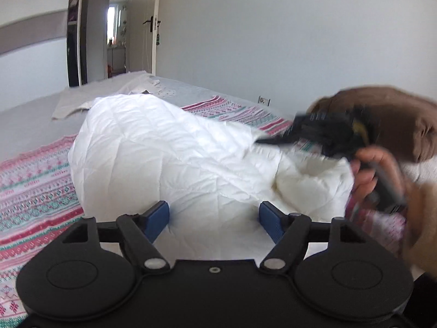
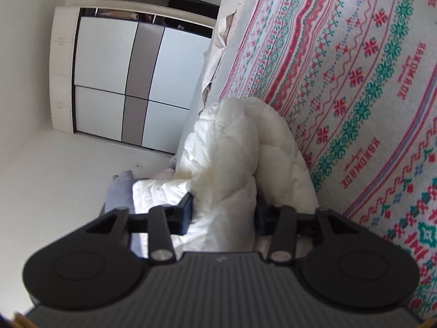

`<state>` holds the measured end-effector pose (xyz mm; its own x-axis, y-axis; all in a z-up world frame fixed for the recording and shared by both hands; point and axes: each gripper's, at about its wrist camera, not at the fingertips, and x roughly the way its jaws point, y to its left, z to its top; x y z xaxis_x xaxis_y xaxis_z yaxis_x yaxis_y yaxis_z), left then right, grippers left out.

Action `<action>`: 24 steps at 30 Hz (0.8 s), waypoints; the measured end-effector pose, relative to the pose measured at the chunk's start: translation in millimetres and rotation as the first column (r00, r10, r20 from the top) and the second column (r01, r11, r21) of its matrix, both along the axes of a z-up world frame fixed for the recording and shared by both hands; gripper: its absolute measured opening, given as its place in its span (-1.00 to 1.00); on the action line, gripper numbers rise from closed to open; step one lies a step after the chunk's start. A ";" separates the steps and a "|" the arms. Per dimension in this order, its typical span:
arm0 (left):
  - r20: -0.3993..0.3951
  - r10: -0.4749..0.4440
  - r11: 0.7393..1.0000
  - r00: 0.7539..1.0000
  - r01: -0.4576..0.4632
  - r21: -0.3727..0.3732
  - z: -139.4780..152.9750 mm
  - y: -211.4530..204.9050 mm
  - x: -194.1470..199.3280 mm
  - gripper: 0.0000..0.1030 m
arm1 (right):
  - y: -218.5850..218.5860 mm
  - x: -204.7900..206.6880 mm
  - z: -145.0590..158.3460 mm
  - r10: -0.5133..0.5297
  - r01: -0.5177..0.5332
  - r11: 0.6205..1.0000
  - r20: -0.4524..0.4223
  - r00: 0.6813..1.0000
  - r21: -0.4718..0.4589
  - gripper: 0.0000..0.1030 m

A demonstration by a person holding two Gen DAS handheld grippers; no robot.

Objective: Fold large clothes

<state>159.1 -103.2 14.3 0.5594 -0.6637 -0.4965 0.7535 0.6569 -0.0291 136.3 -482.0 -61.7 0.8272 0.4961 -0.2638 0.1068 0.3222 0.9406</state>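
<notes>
A white quilted puffy garment (image 1: 174, 158) lies bunched on the bed. My left gripper (image 1: 214, 218) is open, its blue pads on either side of the garment's near fold, which fills the gap between them. My right gripper (image 2: 224, 216) is rolled sideways and is closed on a thick fold of the same white garment (image 2: 235, 164). The right gripper also shows blurred in the left wrist view (image 1: 262, 141), held in a hand in a brown sleeve at the garment's right end.
The bed carries a red, green and white patterned cover (image 2: 368, 87). A grey-beige cloth (image 1: 109, 93) lies at the far end of the bed. A wardrobe (image 2: 131, 82) and an open doorway (image 1: 117, 32) stand beyond. White wall on the right.
</notes>
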 end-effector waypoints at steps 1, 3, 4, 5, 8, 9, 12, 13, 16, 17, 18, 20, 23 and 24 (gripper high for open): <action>0.020 -0.003 1.000 1.000 0.003 0.013 -4.1 -5.7 -3.3 0.40 | -3.8 -3.3 6.6 -0.017 0.017 1.000 0.006 1.000 -0.010 0.11; 0.044 -0.006 1.000 0.999 0.005 0.029 -10.4 -13.0 -6.4 0.42 | -10.6 -13.1 23.9 -0.051 0.054 0.996 0.040 0.998 -0.070 0.22; 0.053 -0.007 0.999 0.999 0.005 0.034 -12.3 -15.8 -7.3 0.43 | -14.5 -17.8 32.1 -0.059 0.064 0.991 0.049 0.997 -0.114 0.25; 0.063 -0.007 0.999 0.998 0.004 0.041 -14.1 -18.4 -8.2 0.43 | -15.5 -23.1 41.0 -0.060 0.068 0.984 0.055 0.997 -0.163 0.27; 0.085 -0.011 0.999 0.996 0.007 0.049 -16.6 -21.4 -9.8 0.45 | -8.6 -34.9 58.6 -0.042 0.063 0.949 0.073 0.996 -0.308 0.47; 0.089 -0.012 0.999 0.996 0.008 0.051 -17.2 -22.1 -9.9 0.45 | -4.6 -34.9 61.0 -0.032 0.054 0.941 0.073 0.997 -0.333 0.48; 0.104 -0.010 0.998 0.994 0.004 0.064 -17.8 -23.4 -10.0 0.45 | 14.1 -21.4 67.5 0.011 0.011 0.923 0.054 0.998 -0.385 0.57; 0.110 -0.010 0.998 0.994 0.002 0.070 -17.0 -23.7 -10.3 0.45 | 22.4 -15.6 69.9 0.020 0.000 0.906 0.042 0.999 -0.423 0.58; 0.124 -0.006 0.996 0.992 -0.005 0.089 -19.3 -27.4 -11.3 0.45 | 50.9 0.2 74.5 0.010 -0.002 0.827 0.012 1.000 -0.562 0.05; 0.131 -0.004 0.995 0.991 -0.009 0.098 -19.5 -28.5 -10.6 0.45 | 60.9 3.6 76.5 -0.012 0.018 0.789 0.014 1.000 -0.614 -0.16; 0.136 -0.003 0.994 0.991 -0.012 0.104 -18.9 -29.8 -9.1 0.45 | 69.8 6.4 79.6 -0.022 0.035 0.754 0.029 0.999 -0.656 -0.39; 0.132 -0.002 0.995 0.991 -0.012 0.100 -13.7 -26.1 -3.7 0.45 | 79.6 5.2 86.8 -0.001 0.076 0.732 0.111 0.994 -0.677 -0.63; 0.094 -0.022 1.000 0.995 0.020 0.025 4.7 -13.5 12.6 0.45 | 69.9 -2.6 91.2 0.030 0.136 0.763 0.244 0.969 -0.632 -0.67; 0.095 -0.011 1.000 0.995 0.012 -0.006 11.2 -9.5 19.2 0.45 | 60.8 -2.0 86.2 0.026 0.136 0.786 0.252 0.967 -0.603 -0.67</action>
<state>178.3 -112.7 25.6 0.5960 -0.6734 -0.4373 0.7607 0.6479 0.0390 134.3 -421.2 24.5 0.9241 0.2481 -0.2905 -0.0536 0.8371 0.5445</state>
